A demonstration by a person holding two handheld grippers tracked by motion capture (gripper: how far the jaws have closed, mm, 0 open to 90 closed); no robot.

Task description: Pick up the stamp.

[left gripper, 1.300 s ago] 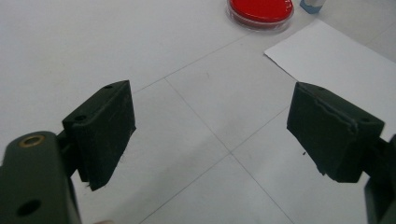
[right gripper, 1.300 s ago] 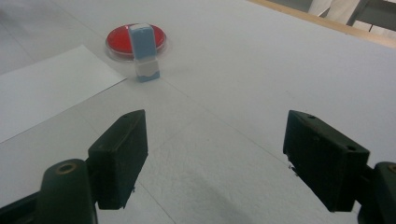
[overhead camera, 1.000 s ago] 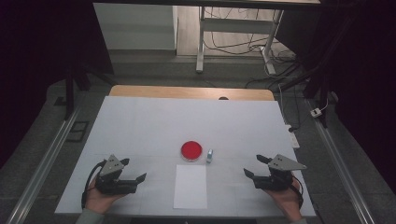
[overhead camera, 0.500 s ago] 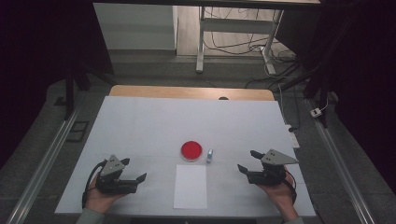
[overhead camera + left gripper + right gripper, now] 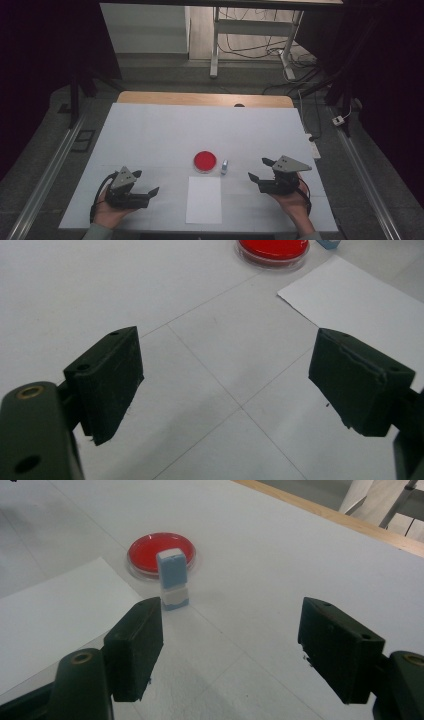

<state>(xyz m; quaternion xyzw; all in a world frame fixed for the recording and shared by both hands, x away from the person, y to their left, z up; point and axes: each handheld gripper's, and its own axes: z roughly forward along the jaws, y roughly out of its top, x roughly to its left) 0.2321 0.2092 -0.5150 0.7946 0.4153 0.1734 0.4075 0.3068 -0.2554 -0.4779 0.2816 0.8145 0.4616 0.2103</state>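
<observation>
The right gripper [image 5: 230, 645], held low over the table in the person's hand with its jaws spread wide and empty, points at the small upright blue-and-white block [image 5: 171, 578], which stands just beside the round red-filled shallow dish [image 5: 145, 554], on the side nearer this gripper. The block looks light, rigid and easily toppled, so a grip across its flat sides near mid-height seems safest. The left gripper [image 5: 225, 385] also gapes wide and empty, on the far side of the white paper sheet [image 5: 204, 199] from the dish.
</observation>
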